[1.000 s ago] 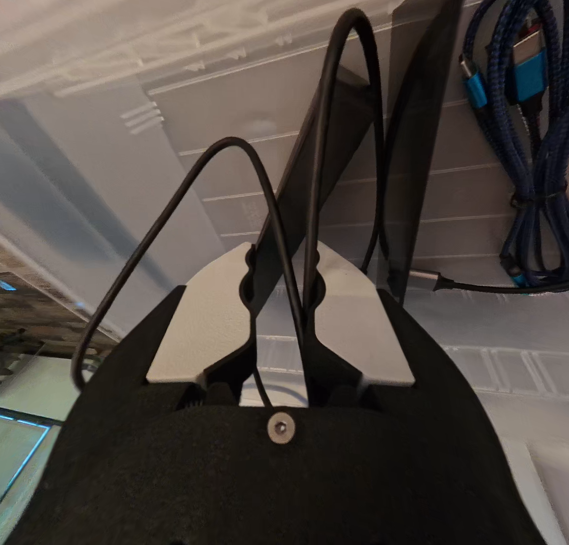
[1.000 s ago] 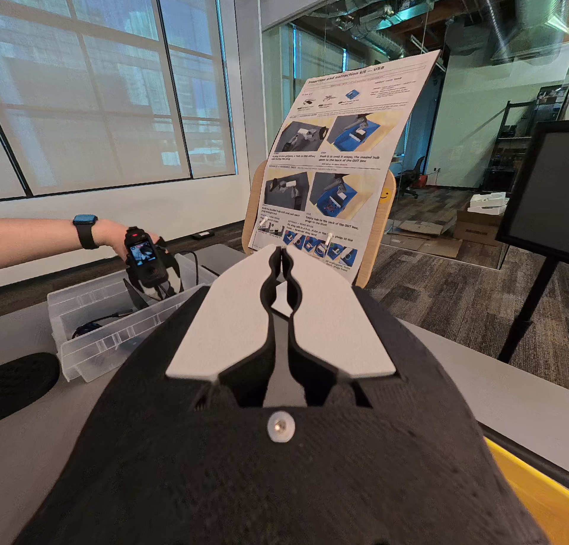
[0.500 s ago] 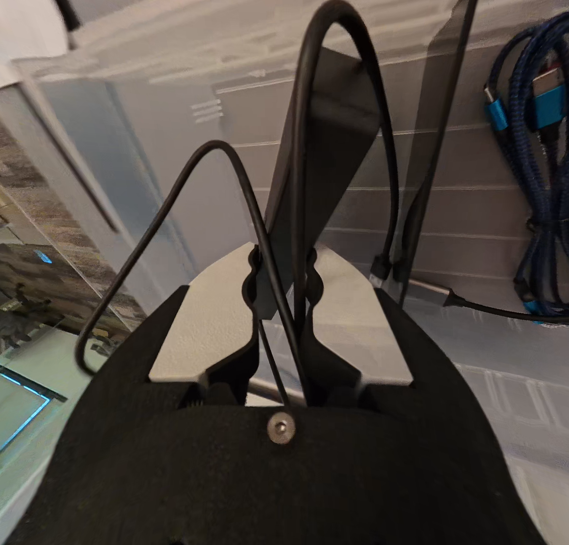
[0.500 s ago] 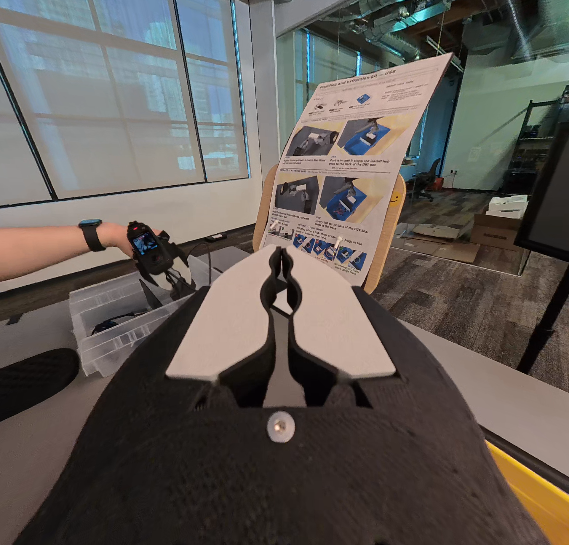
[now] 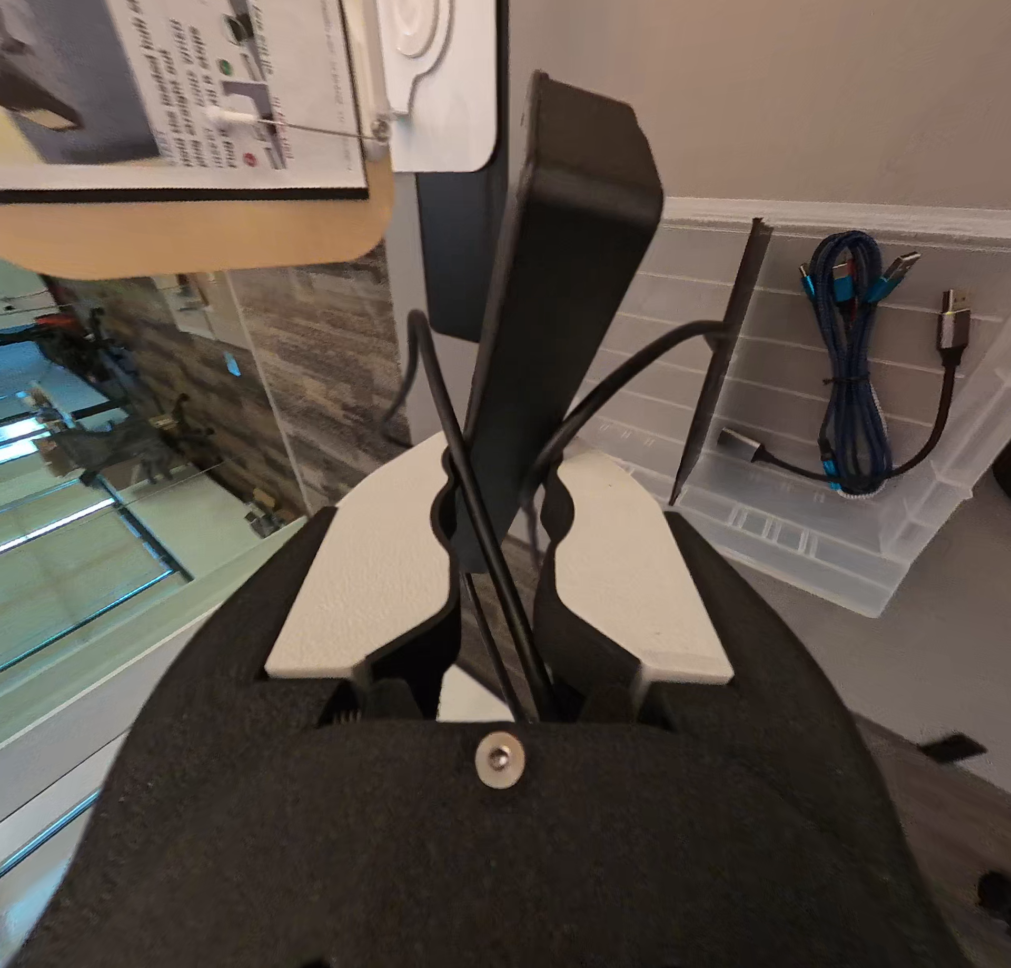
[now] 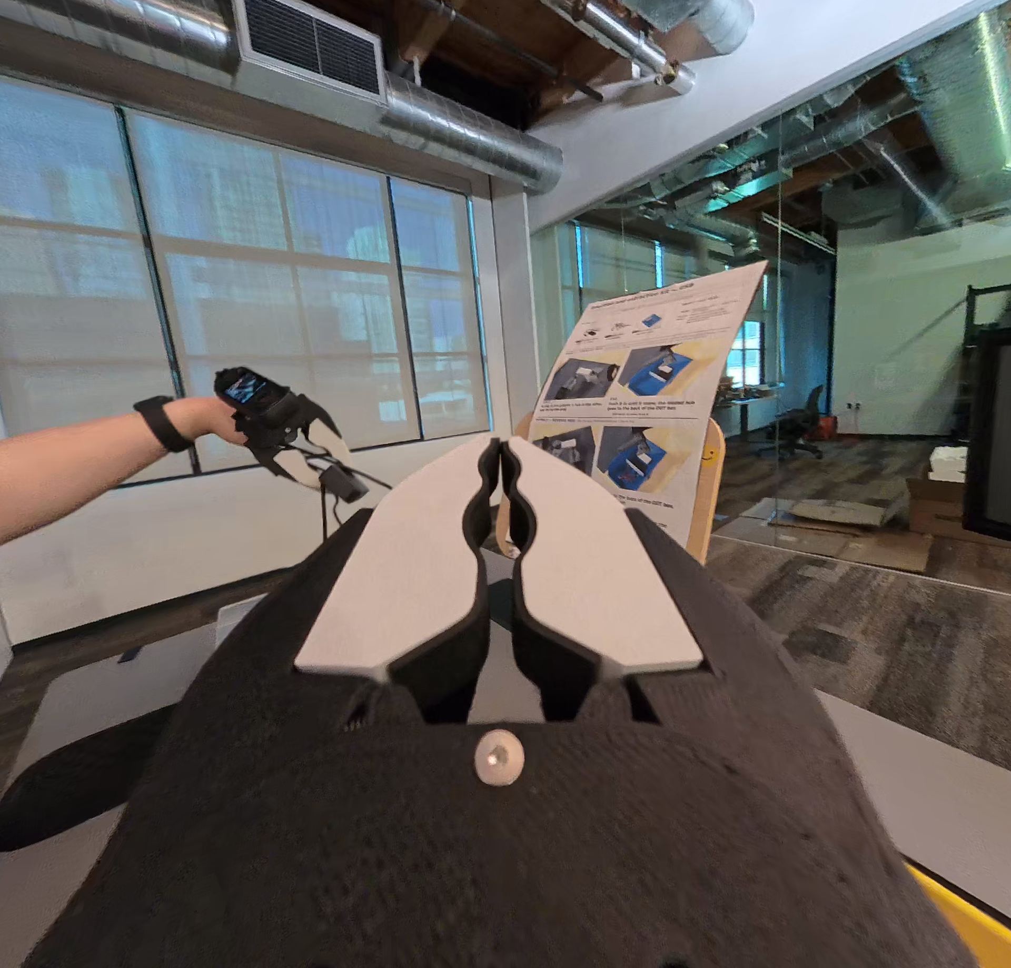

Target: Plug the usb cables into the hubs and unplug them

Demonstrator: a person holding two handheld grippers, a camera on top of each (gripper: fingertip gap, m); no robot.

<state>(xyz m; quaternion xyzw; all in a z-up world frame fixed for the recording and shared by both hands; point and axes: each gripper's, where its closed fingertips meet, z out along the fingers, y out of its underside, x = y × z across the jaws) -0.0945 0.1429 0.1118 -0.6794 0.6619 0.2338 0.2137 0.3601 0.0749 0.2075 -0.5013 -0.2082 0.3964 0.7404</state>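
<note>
The left gripper (image 5: 495, 496) is clamped on the black hub (image 5: 552, 340), held above the clear bin (image 5: 766, 553); right gripper (image 6: 500, 449) fingers together, empty. Next: fetch a blue cable (image 5: 848, 394) and plug it in

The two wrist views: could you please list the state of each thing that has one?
left gripper: shut on the black hub, held in the air.
black hub: gripped at one end, its thin black cable looping back through the fingers.
right gripper: shut, empty.
clear bin: open.
blue braided cables: bundled, lying in the bin, unplugged.
grey-tipped cable: loose in the bin, unplugged.
</note>
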